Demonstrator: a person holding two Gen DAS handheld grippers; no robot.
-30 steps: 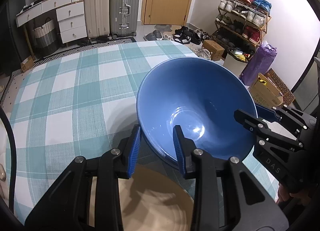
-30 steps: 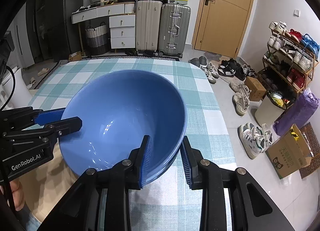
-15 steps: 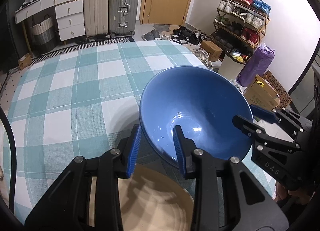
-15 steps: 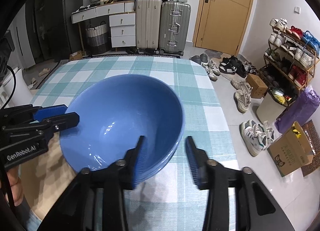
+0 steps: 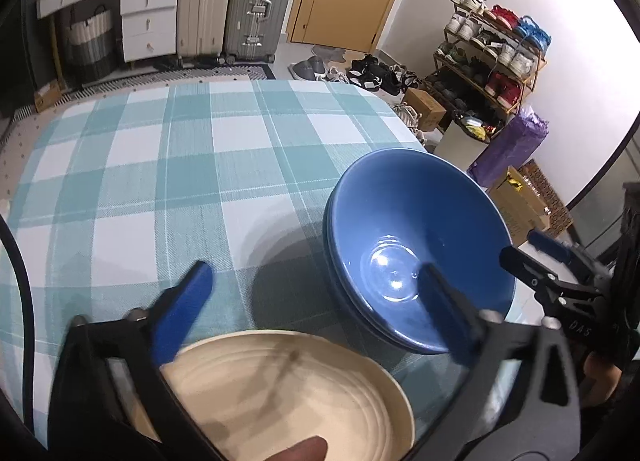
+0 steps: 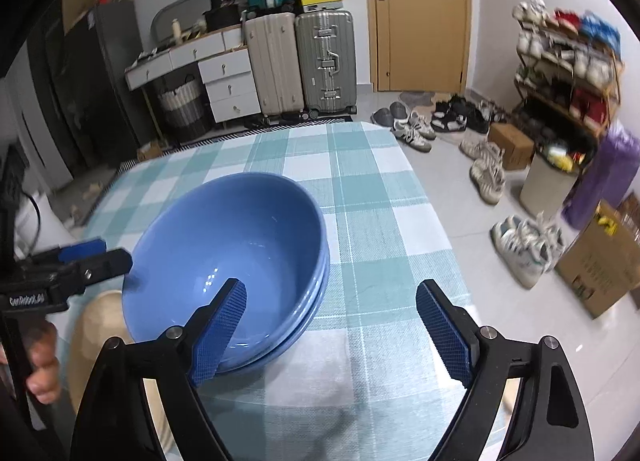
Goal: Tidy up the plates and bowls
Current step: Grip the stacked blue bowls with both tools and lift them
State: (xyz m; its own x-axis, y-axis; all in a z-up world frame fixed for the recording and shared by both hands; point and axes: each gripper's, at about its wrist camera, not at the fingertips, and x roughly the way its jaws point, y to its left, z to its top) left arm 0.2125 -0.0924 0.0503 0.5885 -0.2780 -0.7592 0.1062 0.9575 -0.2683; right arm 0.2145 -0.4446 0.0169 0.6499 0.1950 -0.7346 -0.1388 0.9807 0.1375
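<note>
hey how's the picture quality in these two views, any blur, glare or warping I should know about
Left wrist view: the left gripper is motion-smeared, a glare spot sits in the blue bowl, and the beige plate carries shadows. Right wrist view: the shoe rack is blurred, while the right gripper is sharp. Both bend the checked tablecloth fisheye-style.

"DAS" stands in pale letters on the right gripper (image 5: pixel 560 261) body, and "GenRobot.ai", slightly blurred, is printed in white on the left gripper (image 6: pixel 94 259) body.

Two blue bowls (image 6: pixel 224 245) sat nested ahead of the right gripper (image 6: pixel 336 325), one cream plate (image 5: pixel 288 393) under the left gripper (image 5: pixel 316 309), two suitcases (image 6: pixel 300 65) beyond.
</note>
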